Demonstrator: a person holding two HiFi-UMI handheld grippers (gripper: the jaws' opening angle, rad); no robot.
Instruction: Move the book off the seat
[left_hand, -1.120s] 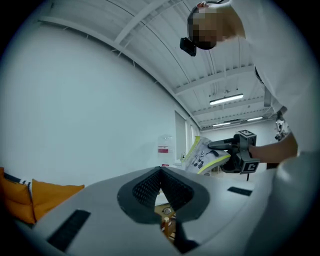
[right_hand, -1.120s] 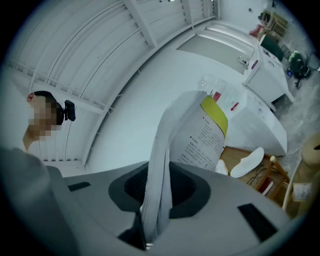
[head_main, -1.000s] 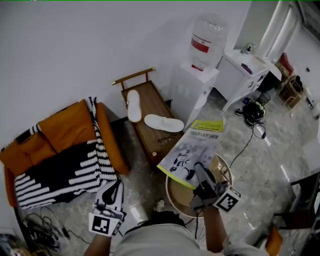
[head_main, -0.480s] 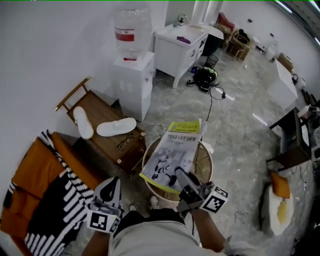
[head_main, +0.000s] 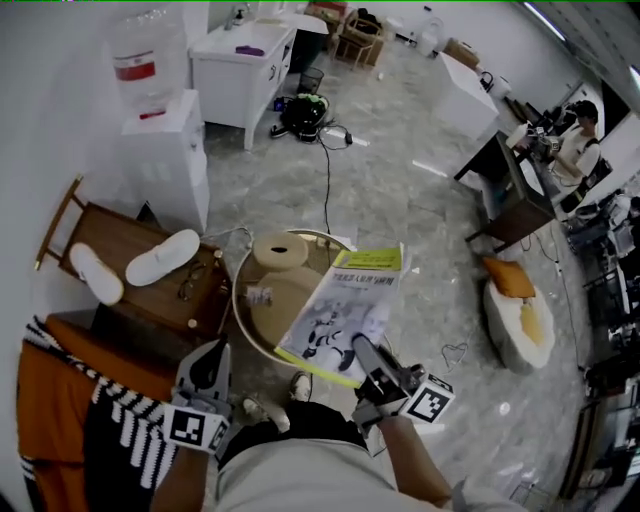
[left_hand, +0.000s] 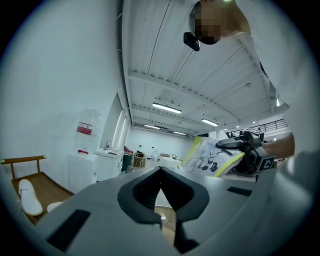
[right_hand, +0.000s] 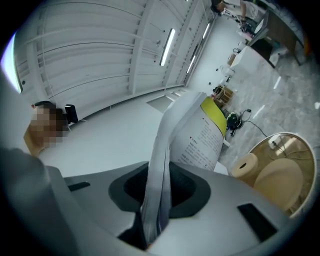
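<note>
Thin white book with yellow-green band clamped edge-on in right gripper fingers, airborne over rim of round tan worktop. Orange seat with striped blanket now swung far left, well apart. Left gripper fingers together, empty. Book clear of seat, set-down pending.

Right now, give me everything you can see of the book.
The book is a thin softcover: pale cover with black figure drawings, a yellow-green band across the top and along the lower edge, and printed text on the other side. It is shut, tilted and held in the air over the round table. The right gripper has its jaws clamped on the near lower edge, and the pages bow slightly above the grip. Nothing else appears to touch it.
</note>
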